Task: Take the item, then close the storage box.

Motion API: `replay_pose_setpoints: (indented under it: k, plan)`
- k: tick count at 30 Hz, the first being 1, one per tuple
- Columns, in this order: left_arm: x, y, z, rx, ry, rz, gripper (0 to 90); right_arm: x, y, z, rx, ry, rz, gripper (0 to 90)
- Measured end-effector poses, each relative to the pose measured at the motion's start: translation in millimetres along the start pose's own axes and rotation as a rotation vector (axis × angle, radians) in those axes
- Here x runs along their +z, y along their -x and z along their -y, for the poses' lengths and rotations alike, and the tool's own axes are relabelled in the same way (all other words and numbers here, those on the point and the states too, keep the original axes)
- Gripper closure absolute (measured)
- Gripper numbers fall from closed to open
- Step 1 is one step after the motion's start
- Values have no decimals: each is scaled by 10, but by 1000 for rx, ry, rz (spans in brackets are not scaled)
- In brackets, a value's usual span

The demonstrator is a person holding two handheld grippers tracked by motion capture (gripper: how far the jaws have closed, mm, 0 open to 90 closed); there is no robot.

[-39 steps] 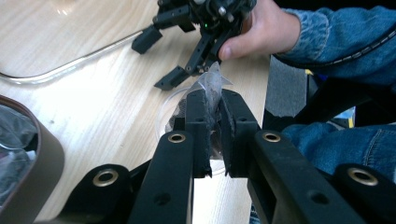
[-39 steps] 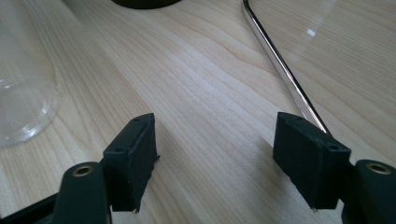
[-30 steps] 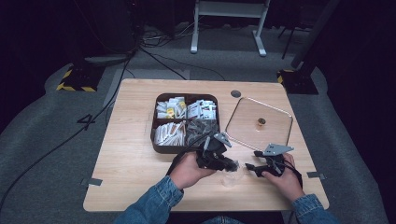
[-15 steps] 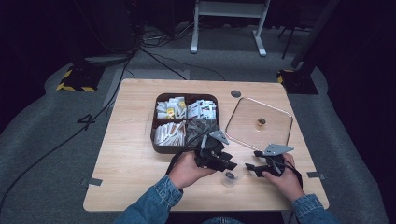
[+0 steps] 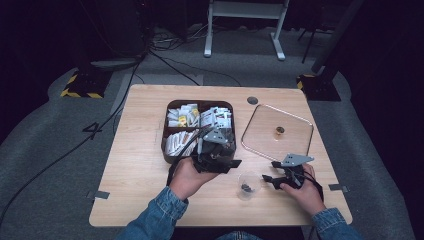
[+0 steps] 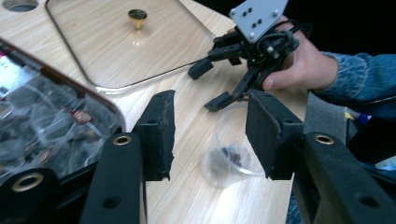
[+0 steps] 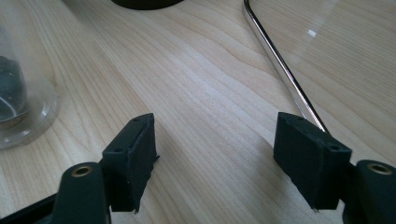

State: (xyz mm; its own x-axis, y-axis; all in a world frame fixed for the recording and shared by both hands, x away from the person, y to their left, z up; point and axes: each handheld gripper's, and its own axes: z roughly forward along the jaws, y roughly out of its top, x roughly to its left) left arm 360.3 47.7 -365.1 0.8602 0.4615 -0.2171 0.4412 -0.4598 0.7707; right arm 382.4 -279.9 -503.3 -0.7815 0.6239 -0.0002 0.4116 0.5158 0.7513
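Hovering my left gripper (image 6: 210, 135), jaws just opened and empty, over the cup (image 6: 229, 158) on the worktop (image 5: 140, 165), now holding a tea bag, my right gripper (image 5: 272, 181) waits open beside it.

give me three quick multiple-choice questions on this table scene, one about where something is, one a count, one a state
1. Where is the clear cup?
A. inside the tray
B. on the table between the two grippers
C. on the glass lid

2. How many compartments does the brown tray have?
A. two
B. four
C. six

3. How does the right gripper stand?
A. open, holding nothing
B. shut on the cup
C. shut on the lid knob

Answers:
1 B, it stands on bare wood between the left gripper and the right one.
2 B, dividers cross into four sections.
3 A, bare table shows between its pads.
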Motion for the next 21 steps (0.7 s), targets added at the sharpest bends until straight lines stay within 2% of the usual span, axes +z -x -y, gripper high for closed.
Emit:
replay_pose_setpoints:
  k: [6, 14, 18, 19, 21]
  plan:
    - [3, -17, 135, 6, -47, -41, 530, 4, 2, -4, 1, -1, -1, 302]
    - [-137, -62, 371, -14, -44, -71, 527, 3, 0, -7, 9, 0, -1, 302]
    - [-190, -86, 479, -33, -43, -67, 525, -13, 6, -42, 19, -7, -14, 368]
    - [-206, -106, 519, -46, -41, -60, 525, -28, 3, -67, 15, -3, -10, 369]
    - [-238, -141, 597, -63, -42, -72, 524, -95, 27, -164, 24, 31, -5, 370]
